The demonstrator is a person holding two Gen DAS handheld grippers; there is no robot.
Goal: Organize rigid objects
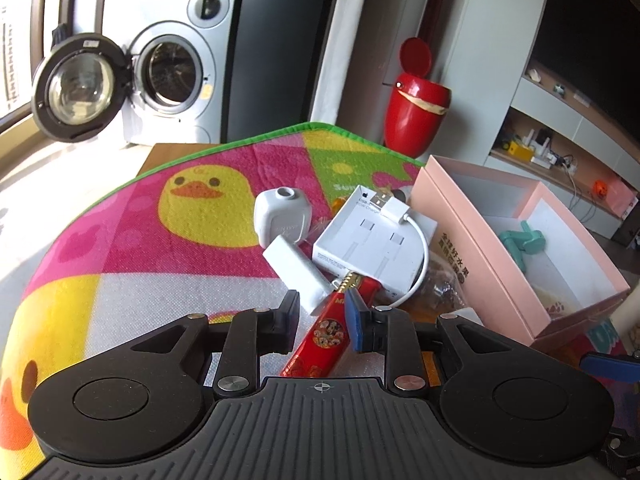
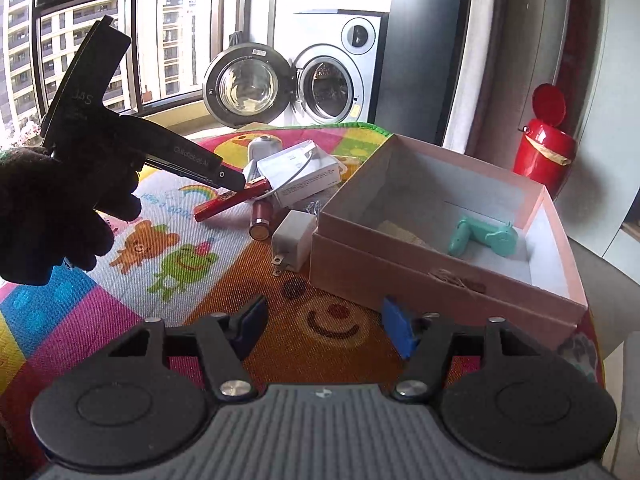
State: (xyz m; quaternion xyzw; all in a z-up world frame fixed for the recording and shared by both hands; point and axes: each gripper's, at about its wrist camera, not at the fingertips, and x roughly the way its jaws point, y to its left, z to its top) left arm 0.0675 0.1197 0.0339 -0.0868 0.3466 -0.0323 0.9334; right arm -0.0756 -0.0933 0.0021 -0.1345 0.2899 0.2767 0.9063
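Note:
My left gripper [image 1: 322, 322] straddles a long red box [image 1: 326, 330] that lies between its fingers; the jaws are narrow around it, and in the right wrist view the gripper [image 2: 236, 180] sits on the box [image 2: 230, 200]. Beyond it lie a white cable box [image 1: 370, 250] with a USB cable [image 1: 394, 208], a white power bank [image 1: 298, 272] and a white round-topped adapter [image 1: 282, 218]. A pink box [image 2: 440, 232] stands open with a teal gadget [image 2: 482, 236] inside. My right gripper [image 2: 324, 326] is open and empty above the mat.
A white plug charger [image 2: 290, 240] and a lipstick [image 2: 262, 220] lie left of the pink box. A colourful cartoon mat [image 2: 180, 264] covers the table. A red bin [image 2: 544, 148] and an open washing machine [image 2: 320, 84] stand behind.

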